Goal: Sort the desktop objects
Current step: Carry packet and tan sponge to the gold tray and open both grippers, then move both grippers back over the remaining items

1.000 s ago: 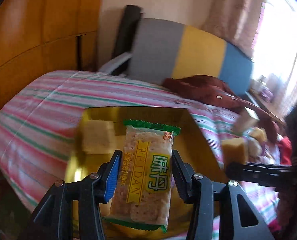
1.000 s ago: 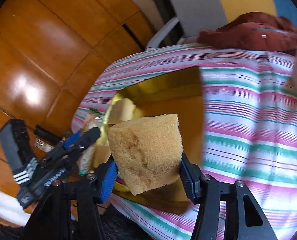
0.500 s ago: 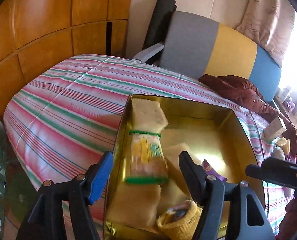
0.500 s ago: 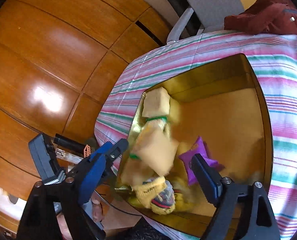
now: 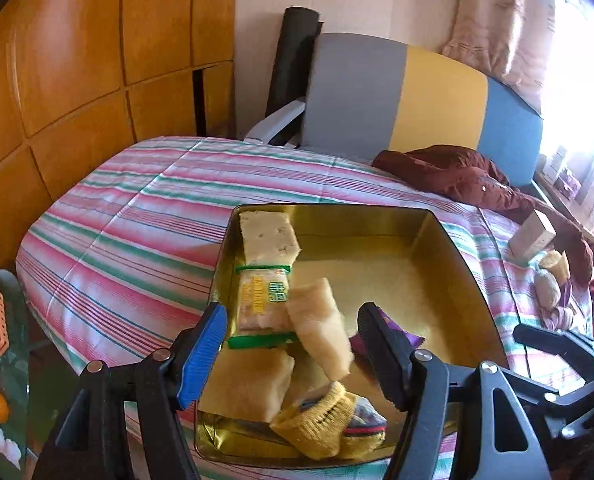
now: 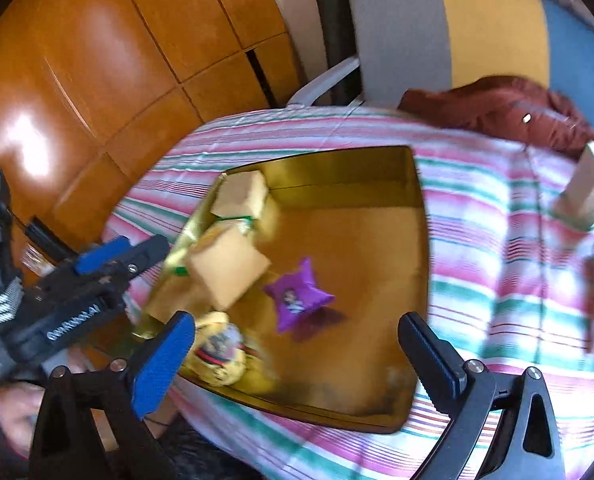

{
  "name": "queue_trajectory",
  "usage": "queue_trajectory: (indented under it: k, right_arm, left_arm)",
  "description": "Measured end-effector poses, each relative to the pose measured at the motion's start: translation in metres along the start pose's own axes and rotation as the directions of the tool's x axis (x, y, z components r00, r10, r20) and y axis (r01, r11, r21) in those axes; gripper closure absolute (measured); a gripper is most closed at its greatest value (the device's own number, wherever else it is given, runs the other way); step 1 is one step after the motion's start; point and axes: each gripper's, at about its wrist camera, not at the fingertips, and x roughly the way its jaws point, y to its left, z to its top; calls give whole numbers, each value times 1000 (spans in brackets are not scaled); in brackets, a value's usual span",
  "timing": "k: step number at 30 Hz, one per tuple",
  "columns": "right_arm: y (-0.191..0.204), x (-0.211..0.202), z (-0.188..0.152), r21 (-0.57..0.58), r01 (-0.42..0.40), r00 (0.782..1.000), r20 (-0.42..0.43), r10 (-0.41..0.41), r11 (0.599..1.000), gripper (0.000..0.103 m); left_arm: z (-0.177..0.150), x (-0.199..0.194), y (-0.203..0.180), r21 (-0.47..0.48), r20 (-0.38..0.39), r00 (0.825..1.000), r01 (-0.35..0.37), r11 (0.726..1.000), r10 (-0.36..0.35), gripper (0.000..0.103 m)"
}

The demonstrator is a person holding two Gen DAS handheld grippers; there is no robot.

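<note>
A gold metal tray [image 5: 457, 264] [image 6: 419, 240] lies on the striped tablecloth. In it are a green-edged cracker packet [image 5: 263, 300], several yellow sponge blocks [image 5: 321, 332] [image 6: 227, 266], a purple sachet [image 6: 297, 300] and a yellow knitted sock [image 5: 325, 428] [image 6: 217, 350]. My left gripper [image 5: 293, 356] is open and empty above the tray's near left part. My right gripper [image 6: 297, 364] is open and empty above the tray's near edge. The left gripper also shows in the right wrist view [image 6: 97, 276].
A small cardboard box [image 5: 531, 236] [image 6: 589, 188] and more soft items [image 5: 549, 288] lie on the cloth to the right. A dark red garment [image 5: 457, 176] lies at the back by a grey, yellow and blue chair [image 5: 397, 96]. Wood panels stand on the left.
Both grippers opened. The cracker packet left the left gripper and the sponge left the right gripper; both now lie in the tray. Both grippers have pulled back and up.
</note>
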Motion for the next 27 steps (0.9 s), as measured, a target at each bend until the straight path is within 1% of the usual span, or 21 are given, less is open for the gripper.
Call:
queue_trajectory:
  k: [4, 8, 12, 17, 19, 21, 23, 24, 27]
  right_arm:
    - [-6, -9, -5, -12, 62, 998, 19, -62, 998, 1]
    - [-18, -18, -9, 6, 106, 994, 32, -106, 994, 1]
    - [-39, -31, -15, 51, 151, 988, 38, -153, 987, 1]
    - [-74, -45, -27, 146, 197, 979, 24, -202, 969, 1]
    - [-92, -52, -32, 193, 228, 972, 13, -235, 954, 0]
    - [-111, -60, -37, 247, 256, 964, 3, -264, 935, 0]
    - [-126, -67, -43, 291, 282, 956, -7, -293, 914, 0]
    - [-138, -73, -47, 325, 297, 951, -14, -309, 898, 0]
    - [-165, -88, -57, 412, 308, 944, -21, -329, 858, 0]
  left_arm:
    - [-3, -5, -10, 24, 1, 1000, 12, 1000, -12, 34]
    - [-4, -10, -22, 53, 1, 999, 32, 998, -32, 34]
    - [-5, -13, -35, 88, 2, 999, 47, 995, -47, 34]
    - [-12, -13, -57, 130, -23, 995, 101, 986, -98, 34]
    - [-16, -14, -65, 147, -34, 992, 127, 981, -123, 34]
    - [-20, -15, -77, 171, -52, 984, 174, 970, -168, 34]
    - [-26, -16, -92, 205, -69, 976, 217, 955, -207, 34]
    - [-28, -17, -96, 215, -75, 973, 232, 949, -220, 34]
    - [-37, -16, -118, 262, -114, 958, 286, 922, -264, 34]
